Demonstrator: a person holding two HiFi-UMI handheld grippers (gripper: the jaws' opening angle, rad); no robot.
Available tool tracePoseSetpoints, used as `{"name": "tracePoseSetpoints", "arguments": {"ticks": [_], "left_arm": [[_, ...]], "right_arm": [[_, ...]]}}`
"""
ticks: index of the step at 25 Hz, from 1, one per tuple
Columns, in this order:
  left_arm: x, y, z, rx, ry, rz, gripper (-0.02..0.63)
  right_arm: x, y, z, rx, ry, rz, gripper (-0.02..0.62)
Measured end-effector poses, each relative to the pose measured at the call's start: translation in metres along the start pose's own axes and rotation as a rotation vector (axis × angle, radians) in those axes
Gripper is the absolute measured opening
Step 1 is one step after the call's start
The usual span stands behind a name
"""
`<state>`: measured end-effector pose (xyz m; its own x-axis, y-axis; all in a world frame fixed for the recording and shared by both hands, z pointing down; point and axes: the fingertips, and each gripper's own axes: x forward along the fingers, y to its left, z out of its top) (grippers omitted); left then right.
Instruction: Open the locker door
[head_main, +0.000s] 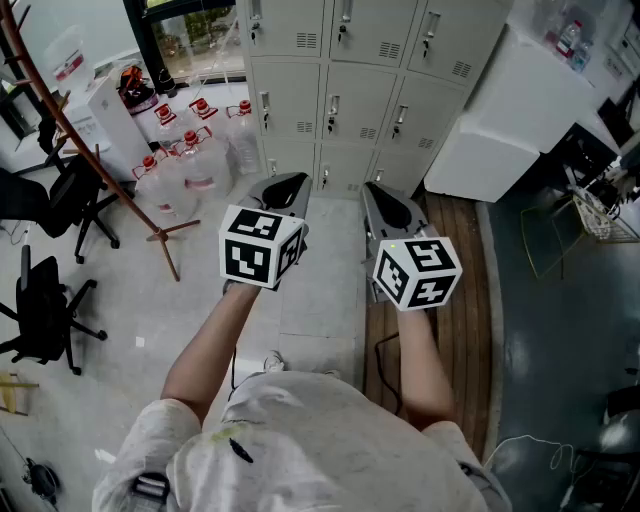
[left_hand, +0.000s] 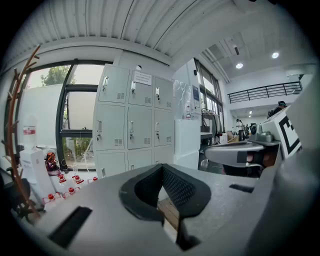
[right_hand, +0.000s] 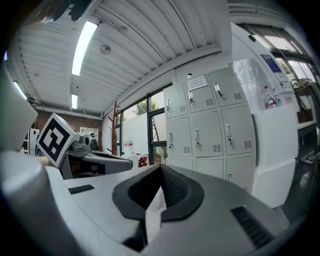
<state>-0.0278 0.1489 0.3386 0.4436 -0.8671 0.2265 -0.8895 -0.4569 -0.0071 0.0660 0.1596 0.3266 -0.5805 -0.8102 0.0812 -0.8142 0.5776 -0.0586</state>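
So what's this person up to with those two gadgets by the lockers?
A person stands back from the bank of pale grey metal lockers with a hand-held grabbing tool in each hand. The left tongs and the right tongs both point toward the lockers. Both are closed with nothing in them. Every locker door in view is shut and neither tool touches one, so opening a door has not yet begun.
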Motion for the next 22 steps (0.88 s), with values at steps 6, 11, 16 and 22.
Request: {"name": "tracePoseSetpoints", "arguments": {"ticks": [6,11,16,22], "left_arm": [[0.008,-0.023,0.001,0.013,0.014,-0.007,0.006],[0.018,-0.035,0.007,0.020,0.013,0.010,0.006],[0.024,-0.051,0.008,0.027,0.014,0.017,0.006],[0.034,-0.044,0.007,0.015,0.015,0.032,0.006]], "right_arm": [[-0.014,-0.014,-0.003,0.020,-0.003,0.018,-0.002],[-0.021,-0.028,-0.002,0.009,-0.006,0.034,-0.002],[-0.030,-0.041,-0.005,0.004,-0.004,0.047,-0.002],[-0.021,-0.048,-0.007,-0.012,0.002,0.065,-0.002]]}}
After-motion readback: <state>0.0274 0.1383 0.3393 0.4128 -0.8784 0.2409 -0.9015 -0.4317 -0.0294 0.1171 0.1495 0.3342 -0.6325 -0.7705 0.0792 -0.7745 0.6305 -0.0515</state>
